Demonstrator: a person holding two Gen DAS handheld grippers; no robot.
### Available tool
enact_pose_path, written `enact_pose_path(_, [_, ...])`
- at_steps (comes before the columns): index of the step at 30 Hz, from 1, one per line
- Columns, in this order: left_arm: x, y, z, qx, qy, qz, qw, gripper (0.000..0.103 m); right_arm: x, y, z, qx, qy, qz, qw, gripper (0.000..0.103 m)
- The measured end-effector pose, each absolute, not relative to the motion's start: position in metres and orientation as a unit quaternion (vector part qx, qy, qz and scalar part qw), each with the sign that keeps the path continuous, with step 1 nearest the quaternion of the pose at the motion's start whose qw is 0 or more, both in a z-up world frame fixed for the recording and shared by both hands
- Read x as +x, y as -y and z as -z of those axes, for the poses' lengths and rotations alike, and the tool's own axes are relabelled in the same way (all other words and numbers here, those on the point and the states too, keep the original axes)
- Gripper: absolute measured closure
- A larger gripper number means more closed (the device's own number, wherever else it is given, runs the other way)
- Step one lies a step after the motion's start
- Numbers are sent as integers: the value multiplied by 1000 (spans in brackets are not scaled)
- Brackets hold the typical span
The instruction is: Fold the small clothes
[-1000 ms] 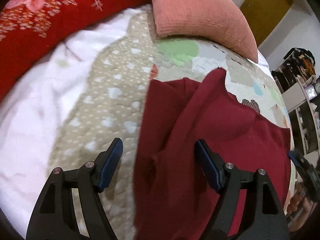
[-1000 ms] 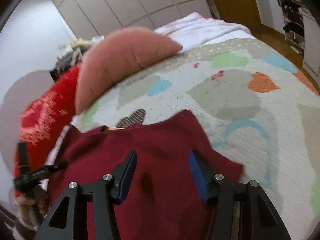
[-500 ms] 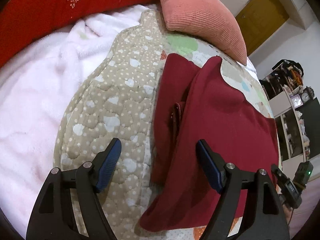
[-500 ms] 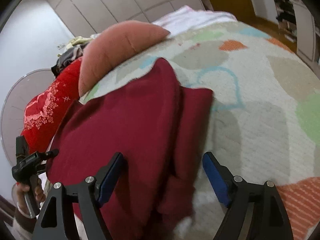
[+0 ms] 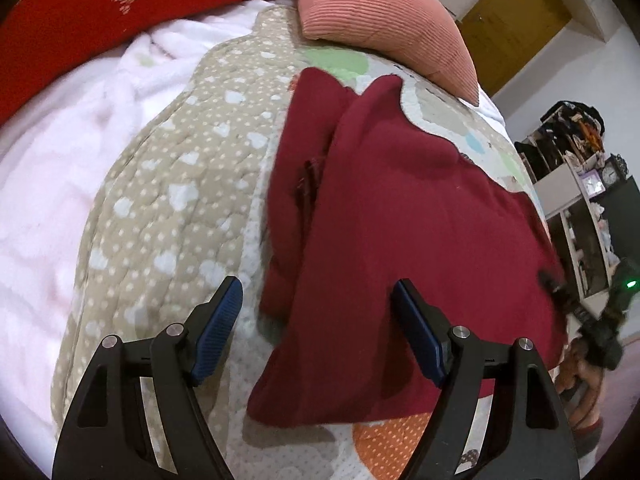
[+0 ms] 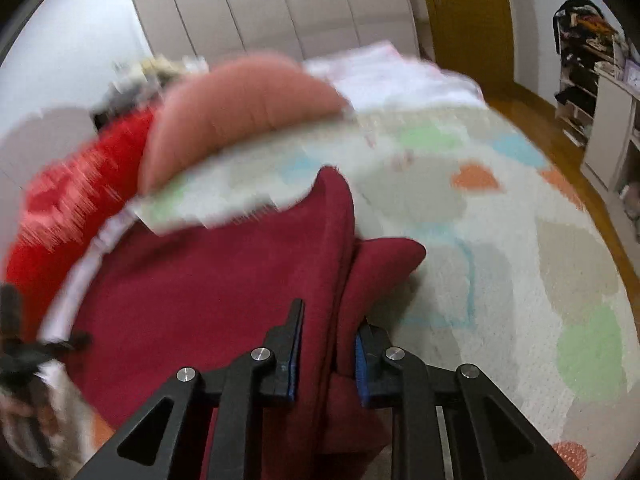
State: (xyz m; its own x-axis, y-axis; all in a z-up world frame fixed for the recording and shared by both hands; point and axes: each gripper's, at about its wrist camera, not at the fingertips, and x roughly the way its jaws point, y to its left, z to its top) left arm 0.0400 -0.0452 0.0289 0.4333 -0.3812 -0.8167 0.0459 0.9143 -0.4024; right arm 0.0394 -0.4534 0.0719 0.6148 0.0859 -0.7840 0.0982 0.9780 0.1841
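From your left wrist view, the maroon garment (image 5: pixel 404 216) lies on the patterned quilt (image 5: pixel 168 208), just below the pink pillow (image 5: pixel 384 20). One side panel is already turned over the body, so a first lengthwise fold looks done, though the strip nearest the pillow sits loosely. Your left tool (image 5: pixel 316 328) hangs wide and empty over the garment's near edge, gripping nothing.

From your right wrist view (blurred by motion), your right tool (image 6: pixel 326 356) is closing with a raised ridge of the garment (image 6: pixel 208 280) between its blue pads (image 6: pixel 295 354); they appear to be pinching it, on the side away from the pillow. Left to do, by my reckoning: carry that edge across, then fold crosswise and smooth.
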Motion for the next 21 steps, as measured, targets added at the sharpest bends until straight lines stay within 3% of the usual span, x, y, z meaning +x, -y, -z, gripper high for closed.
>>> enact_pose_path(1, [37,42,-29,-165,-515,126,832,25,39,454,-64,107,-450,8,886,80])
enact_pose_path(3, [32,34,-29,-167,-511,120,834,25,28,461,-63,128,-446,18,886,61])
enact_pose_path(4, [30,32,-30,-167,-509,116,836,25,23,464,-68,132,-441,31,887,58])
enact_pose_path(12, [23,36,-36,-127,-488,94,858,25,6,408,-133,68,-383,-27,921,57])
enact_pose_path(21, [22,31,-45,-106,-459,73,879,25,45,315,-107,38,-416,-112,902,57])
